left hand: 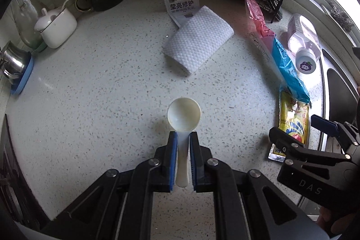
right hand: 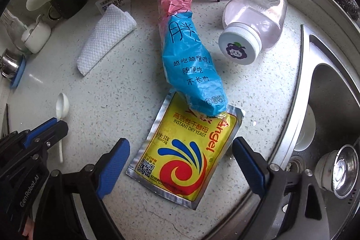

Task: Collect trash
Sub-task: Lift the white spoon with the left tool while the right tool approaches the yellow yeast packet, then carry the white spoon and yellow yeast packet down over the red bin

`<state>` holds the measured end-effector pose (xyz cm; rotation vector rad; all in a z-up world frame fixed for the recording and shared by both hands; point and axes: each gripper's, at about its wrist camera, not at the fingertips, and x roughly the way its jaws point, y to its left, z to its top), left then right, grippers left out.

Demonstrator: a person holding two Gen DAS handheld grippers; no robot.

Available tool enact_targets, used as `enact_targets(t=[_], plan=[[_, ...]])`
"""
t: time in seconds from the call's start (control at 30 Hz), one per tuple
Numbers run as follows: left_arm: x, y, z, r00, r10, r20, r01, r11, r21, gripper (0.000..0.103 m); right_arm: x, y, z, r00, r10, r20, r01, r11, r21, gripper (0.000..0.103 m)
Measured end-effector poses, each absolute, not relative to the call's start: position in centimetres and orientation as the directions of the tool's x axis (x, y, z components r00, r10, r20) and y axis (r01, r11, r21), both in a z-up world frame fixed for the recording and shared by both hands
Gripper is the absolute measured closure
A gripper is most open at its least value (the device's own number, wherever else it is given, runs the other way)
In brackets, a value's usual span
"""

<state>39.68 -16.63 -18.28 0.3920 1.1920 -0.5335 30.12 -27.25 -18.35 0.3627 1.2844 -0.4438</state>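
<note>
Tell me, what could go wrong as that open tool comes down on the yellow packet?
1. The blue-pink wrapper lies over the yeast packet's top edge, so lifting the packet may drag the wrapper along or leave it behind.
2. The packet lies flat on the counter; the right tool, open astride it, might slide off it.
3. The sink is close by; a nudged packet or the jar lying on its side could end up in it.

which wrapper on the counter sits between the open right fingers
The yellow yeast packet, flat between the open right gripper fingers. The pink-and-blue bag lies farther off, its end overlapping the packet's top.
</note>
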Motion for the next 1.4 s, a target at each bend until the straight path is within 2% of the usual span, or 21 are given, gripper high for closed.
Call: enact_targets(t=[0.07,0.17,0.23,0.4,0.47,1.13,1.4], plan=[[39.5,-15.8,-18.4,0.269,-0.184,-0.945,0.574,0.819,0.004,0.093,30.0,-26.7,-18.2,0.229,-0.121,-0.966,0.484,0.875,0.005,0.027],[38.9,-14.7,-18.5,0.261,-0.198,-0.945,0.566,0.824,-0.016,0.093,29.9,-25.7,-17.9,0.258,-0.093,-0.962,0.436,0.899,0.030,0.048],[38.4,-14.2,-18.5,0.261,-0.200,-0.944,0.561,0.828,-0.020,0.093,29.7,-25.1,-17.7,0.272,-0.083,-0.959,0.413,0.910,0.038,0.056],[36.2,-12.6,-17.6,0.272,-0.211,-0.939,0.551,0.834,-0.028,0.093,28.6,-23.7,-17.2,0.291,-0.021,-0.956,0.362,0.928,0.090,0.067],[35.0,-11.3,-16.9,0.279,-0.221,-0.934,0.546,0.837,-0.034,0.093,27.6,-23.3,-16.6,0.296,0.007,-0.955,0.342,0.933,0.113,0.094],[24.3,-2.4,-13.2,0.372,-0.257,-0.892,0.462,0.885,-0.062,0.093,19.0,-15.8,-11.4,0.405,0.078,-0.911,0.196,0.966,0.170,0.098],[18.1,2.5,-14.2,0.369,-0.242,-0.897,0.409,0.909,-0.077,0.093,14.1,-11.3,-11.2,0.403,0.109,-0.909,0.127,0.977,0.174,0.098]])
